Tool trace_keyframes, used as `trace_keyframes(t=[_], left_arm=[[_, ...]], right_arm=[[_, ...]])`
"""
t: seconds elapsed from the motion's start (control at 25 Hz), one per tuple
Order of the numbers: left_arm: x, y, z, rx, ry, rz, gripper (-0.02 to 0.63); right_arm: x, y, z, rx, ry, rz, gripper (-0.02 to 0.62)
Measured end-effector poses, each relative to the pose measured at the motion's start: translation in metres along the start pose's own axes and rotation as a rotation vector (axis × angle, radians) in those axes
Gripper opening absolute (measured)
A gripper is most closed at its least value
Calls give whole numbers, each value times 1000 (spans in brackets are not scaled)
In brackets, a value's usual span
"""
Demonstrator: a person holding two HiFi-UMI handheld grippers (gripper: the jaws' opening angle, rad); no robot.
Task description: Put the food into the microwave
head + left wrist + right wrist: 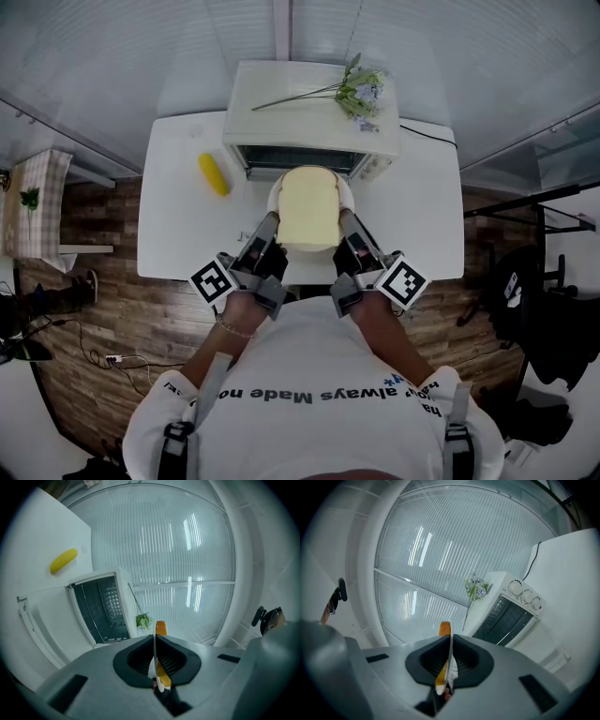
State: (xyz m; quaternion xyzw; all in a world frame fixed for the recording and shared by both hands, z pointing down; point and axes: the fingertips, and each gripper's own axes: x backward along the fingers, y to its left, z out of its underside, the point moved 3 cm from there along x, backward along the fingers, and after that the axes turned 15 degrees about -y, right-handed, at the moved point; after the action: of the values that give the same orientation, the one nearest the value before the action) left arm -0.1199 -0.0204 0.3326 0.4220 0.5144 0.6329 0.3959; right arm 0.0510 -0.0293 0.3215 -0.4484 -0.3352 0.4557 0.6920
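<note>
A slice of bread (307, 214) lies on a white plate (274, 197), held level just in front of the white microwave (309, 122), whose front stands open. My left gripper (269, 228) is shut on the plate's left rim and my right gripper (347, 225) is shut on its right rim. In the left gripper view the rim (154, 663) runs edge-on between the pads of the left gripper (155, 641), with bread crust (161, 628) above it and the open cavity (101, 611) ahead. The right gripper view shows the right gripper (450, 641) clamping the rim (449, 662), with crust (445, 629) and the microwave (508, 616) beyond.
A yellow corn cob (214, 174) lies on the white table (178, 225), left of the microwave. A flower sprig (356, 92) rests on the microwave's top. The microwave's lowered door (44, 620) juts toward me. Wooden floor surrounds the table.
</note>
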Motion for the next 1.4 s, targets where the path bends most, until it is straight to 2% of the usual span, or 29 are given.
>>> trace_keyframes(t=[0.28,0.52,1.04,1.4], left_arm=[[-33,2,33,4,-18,-8,18],[-50,4,50,-7,-31,-5,18],[-64,-7,26,-32,4,-5,18],[-62,11,21,-11,31,-39,18]], right_arm=[[-6,-20,-43,-3,8,1,25],[-9,-31,-64,-15,6,-10,25],[-28,-19,-57,-32,-35,-8,25],[-32,-29,-47,-21,-31,27,25]])
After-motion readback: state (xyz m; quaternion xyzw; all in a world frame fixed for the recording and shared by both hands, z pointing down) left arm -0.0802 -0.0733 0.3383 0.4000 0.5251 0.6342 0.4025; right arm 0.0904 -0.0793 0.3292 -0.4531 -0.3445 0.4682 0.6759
